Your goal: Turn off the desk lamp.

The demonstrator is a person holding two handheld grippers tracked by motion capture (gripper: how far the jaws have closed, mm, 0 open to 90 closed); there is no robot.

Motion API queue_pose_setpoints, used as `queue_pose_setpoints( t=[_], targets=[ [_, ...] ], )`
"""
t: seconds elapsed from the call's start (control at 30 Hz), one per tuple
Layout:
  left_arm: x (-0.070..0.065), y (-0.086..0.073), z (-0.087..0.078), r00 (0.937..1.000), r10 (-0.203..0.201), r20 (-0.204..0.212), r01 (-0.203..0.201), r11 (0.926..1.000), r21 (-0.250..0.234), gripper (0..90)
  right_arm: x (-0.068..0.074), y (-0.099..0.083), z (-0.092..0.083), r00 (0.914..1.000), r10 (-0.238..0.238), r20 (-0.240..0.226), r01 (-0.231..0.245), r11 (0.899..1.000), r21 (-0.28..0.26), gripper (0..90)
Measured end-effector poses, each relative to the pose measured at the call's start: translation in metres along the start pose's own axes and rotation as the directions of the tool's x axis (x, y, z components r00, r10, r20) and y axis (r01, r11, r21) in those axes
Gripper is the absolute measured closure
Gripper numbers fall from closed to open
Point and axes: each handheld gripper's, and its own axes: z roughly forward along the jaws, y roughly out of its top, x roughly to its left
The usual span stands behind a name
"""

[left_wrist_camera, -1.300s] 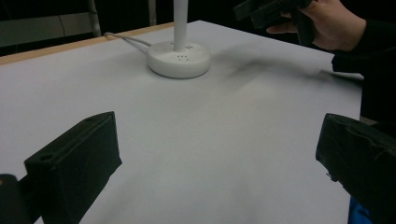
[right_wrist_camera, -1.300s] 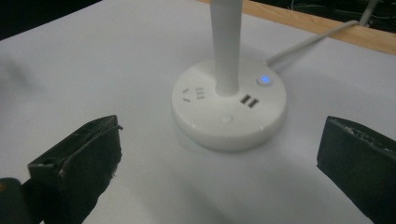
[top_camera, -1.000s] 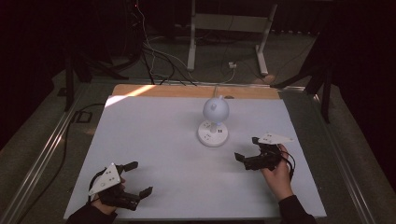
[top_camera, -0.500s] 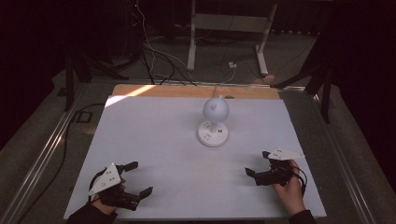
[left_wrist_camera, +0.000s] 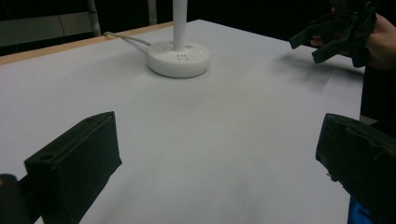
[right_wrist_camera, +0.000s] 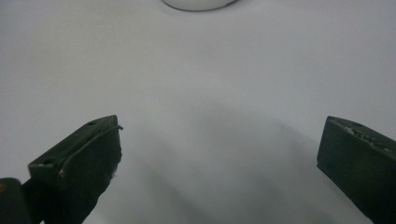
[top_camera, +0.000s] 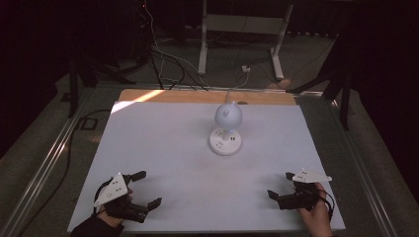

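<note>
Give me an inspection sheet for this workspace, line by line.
Surface: white table top, wooden strip along the far edge.
Job's things: white desk lamp on a round base, upright, far centre.
Clutter: nothing seen.
Grippers: left gripper open, near left corner, holding nothing; right gripper open, near right corner, holding nothing.
Cables: lamp cord runs off the far edge; loose cables on the floor.
Surroundings: dark room, metal stand legs beyond the table.
</note>
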Motion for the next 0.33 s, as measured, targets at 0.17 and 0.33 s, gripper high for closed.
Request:
queue_pose_setpoints(
  t=[0.17,0.33],
  targets=[
    [0.0005,-0.0001,0.0005,1.0,0.0,-0.001,0.0,1.0,0.002,0.4,-0.0031,-0.0012,0.0009,0.9999,0.01,0.003,-0.01,1.0,0.001,0.0],
    [0.0004,0.0,0.0004,1.0,0.002,-0.002,-0.002,1.0,0.002,0.4,-0.0019,-0.0016,0.0044,1.0,0.0,0.006,-0.001,1.0,0.021,0.0]
  ],
)
